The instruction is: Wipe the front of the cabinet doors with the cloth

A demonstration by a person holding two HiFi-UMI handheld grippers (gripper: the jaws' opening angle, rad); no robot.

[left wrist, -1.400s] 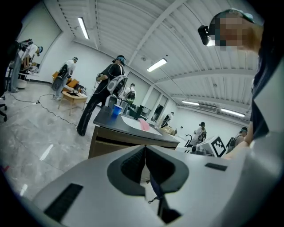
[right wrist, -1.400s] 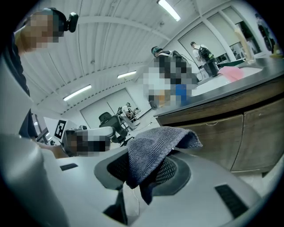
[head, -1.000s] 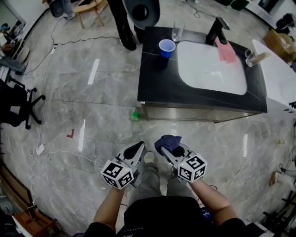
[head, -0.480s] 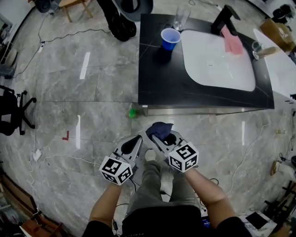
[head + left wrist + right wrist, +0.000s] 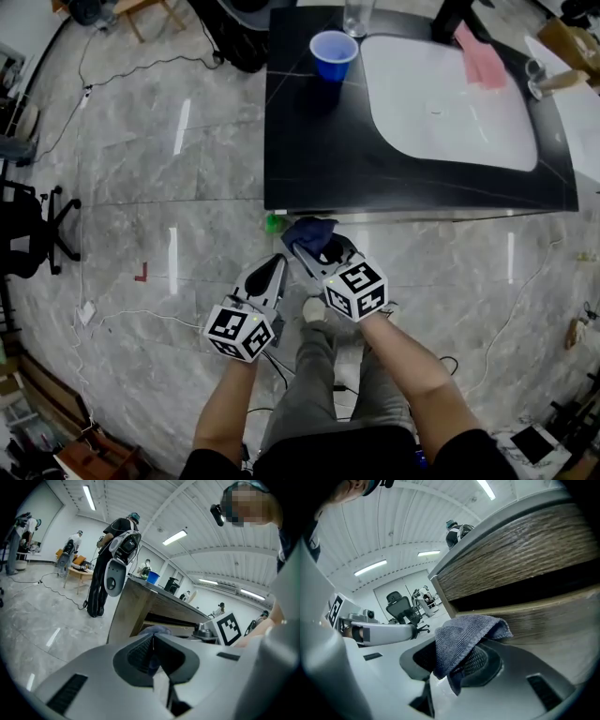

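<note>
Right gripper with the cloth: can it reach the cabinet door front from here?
Probably yes. The right gripper holds the cloth close to the wooden cabinet front, with nothing visible between them. The left gripper sits off to the side.

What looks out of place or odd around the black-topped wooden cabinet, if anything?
A small bright green object lies on the grey marble floor at the near left corner of the black-topped wooden cabinet. It looks stray there; what it is cannot be told. Nothing seems spilled or damaged.
</note>
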